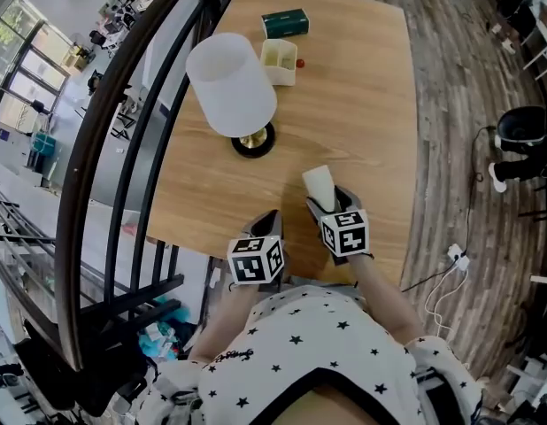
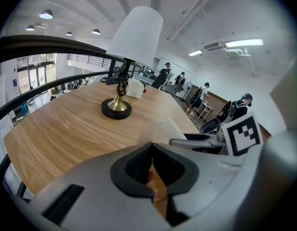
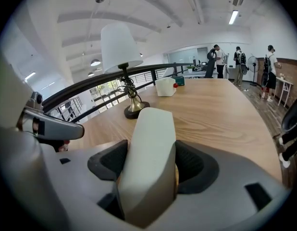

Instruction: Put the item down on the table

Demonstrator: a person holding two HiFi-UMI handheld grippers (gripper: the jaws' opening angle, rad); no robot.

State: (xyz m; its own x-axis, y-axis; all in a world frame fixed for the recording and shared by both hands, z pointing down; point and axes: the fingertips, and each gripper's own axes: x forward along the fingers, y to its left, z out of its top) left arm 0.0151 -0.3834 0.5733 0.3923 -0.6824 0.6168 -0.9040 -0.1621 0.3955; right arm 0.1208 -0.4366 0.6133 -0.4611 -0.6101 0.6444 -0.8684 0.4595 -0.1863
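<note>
The item is a pale, off-white oblong block [image 1: 317, 182] with rounded edges. My right gripper [image 1: 324, 205] is shut on its lower part, over the near part of the wooden table [image 1: 371, 104]. In the right gripper view the block [image 3: 151, 143] stands up between the two dark pads and fills the gap. I cannot tell whether its underside touches the wood. My left gripper [image 1: 266, 222] sits just to the left at the table's near edge, its jaws together with nothing between them [image 2: 151, 170]. From the left gripper view the block [image 2: 173, 128] pokes out ahead of the right gripper.
A table lamp [image 1: 231, 82] with a white shade and a black and brass base stands mid-table, left of centre. Beyond it are a small white container [image 1: 280, 62] with something red beside it and a dark green box [image 1: 284, 23]. A black curved railing [image 1: 123, 149] runs along the left edge.
</note>
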